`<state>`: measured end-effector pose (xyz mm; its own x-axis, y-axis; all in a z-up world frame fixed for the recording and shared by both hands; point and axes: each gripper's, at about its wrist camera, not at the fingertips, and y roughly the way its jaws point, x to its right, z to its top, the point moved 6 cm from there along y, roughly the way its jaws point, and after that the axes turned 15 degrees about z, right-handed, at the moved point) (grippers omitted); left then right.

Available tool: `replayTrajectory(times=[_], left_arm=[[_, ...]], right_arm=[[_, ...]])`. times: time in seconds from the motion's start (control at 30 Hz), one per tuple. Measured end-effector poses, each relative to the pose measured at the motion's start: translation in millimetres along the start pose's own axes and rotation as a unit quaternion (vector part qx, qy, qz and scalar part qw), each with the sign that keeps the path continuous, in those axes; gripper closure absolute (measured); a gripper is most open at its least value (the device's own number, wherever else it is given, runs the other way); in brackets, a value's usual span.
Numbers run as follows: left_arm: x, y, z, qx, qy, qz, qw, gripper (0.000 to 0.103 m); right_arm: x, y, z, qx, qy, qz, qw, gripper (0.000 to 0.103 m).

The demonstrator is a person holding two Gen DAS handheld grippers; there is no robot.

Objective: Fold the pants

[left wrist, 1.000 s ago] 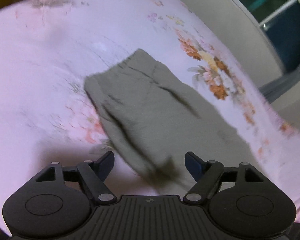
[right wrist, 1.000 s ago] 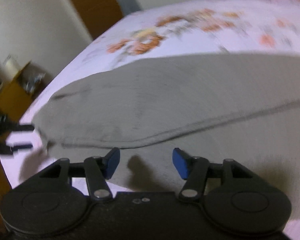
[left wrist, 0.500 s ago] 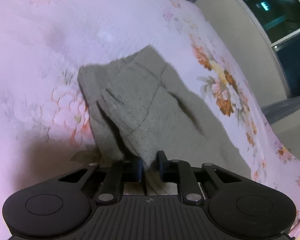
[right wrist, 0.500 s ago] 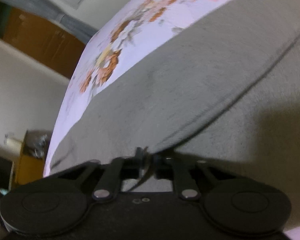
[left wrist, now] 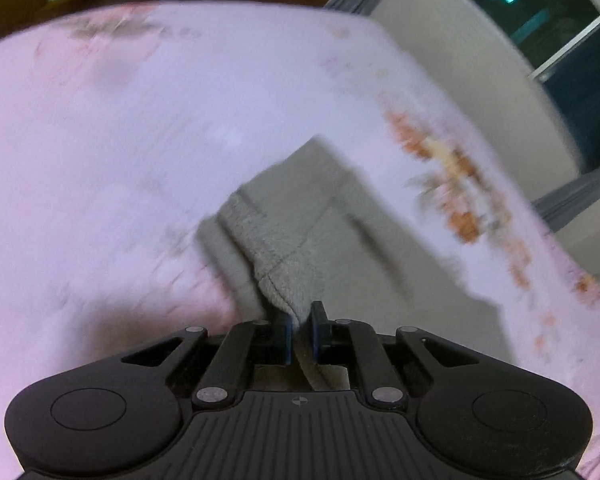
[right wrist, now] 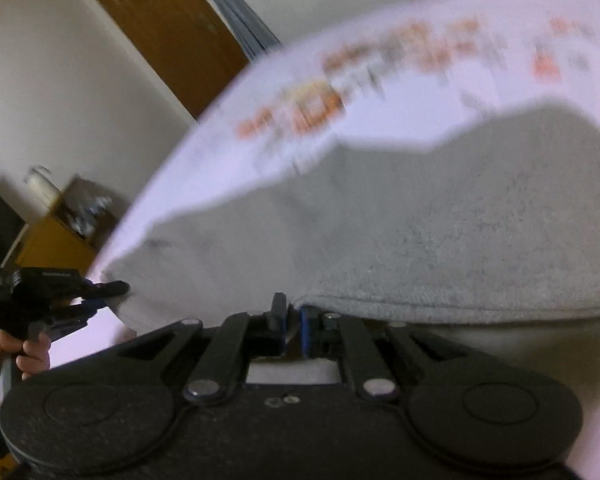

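Observation:
Grey pants (left wrist: pixel 320 232) lie on a pink floral bedsheet (left wrist: pixel 100 140). My left gripper (left wrist: pixel 300 330) is shut on a hemmed edge of the pants, which rises from the bed into the jaws. In the right wrist view my right gripper (right wrist: pixel 294 326) is shut on another edge of the pants (right wrist: pixel 440 232), lifting a fold of cloth. The left gripper (right wrist: pixel 100 296) also shows at the far left of that view, holding the pants' corner.
The bedsheet (right wrist: pixel 380 80) carries orange flower prints. A wooden door (right wrist: pixel 168 36) and a small yellow-brown cabinet (right wrist: pixel 60 236) stand beyond the bed. A dark window (left wrist: pixel 560 32) and grey curtain are at the right of the left wrist view.
Both grippers went from open above the pants to shut on its edges. Both now lift the cloth off the sheet, and the views are blurred by motion.

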<state>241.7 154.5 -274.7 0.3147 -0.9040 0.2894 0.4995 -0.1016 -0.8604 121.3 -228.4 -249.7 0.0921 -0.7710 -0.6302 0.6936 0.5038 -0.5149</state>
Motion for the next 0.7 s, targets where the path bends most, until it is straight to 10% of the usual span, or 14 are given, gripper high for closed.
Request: replayTrajectory(times=[0.27,0.47,0.7], left_arm=[[3.7,-11.5,-12.7,0.015,0.007,0.021,0.9996,0.09],[28.2,-58.6,-41.1,0.058,0.069,0.001,0.9959,0.081],[93.2,-42.0,-83.7,0.021,0.12,-0.028,0.9922,0.079]], right_arm=[[-8.8,-8.6,-9.7,-0.021,0.013,-0.001,1.0,0.077],[20.7,-79.4,-10.3,0.02,0.033,-0.036,0.999,0.068],[96.6,-172.8,-20.1,0.092,0.118,-0.108,0.983,0.067]])
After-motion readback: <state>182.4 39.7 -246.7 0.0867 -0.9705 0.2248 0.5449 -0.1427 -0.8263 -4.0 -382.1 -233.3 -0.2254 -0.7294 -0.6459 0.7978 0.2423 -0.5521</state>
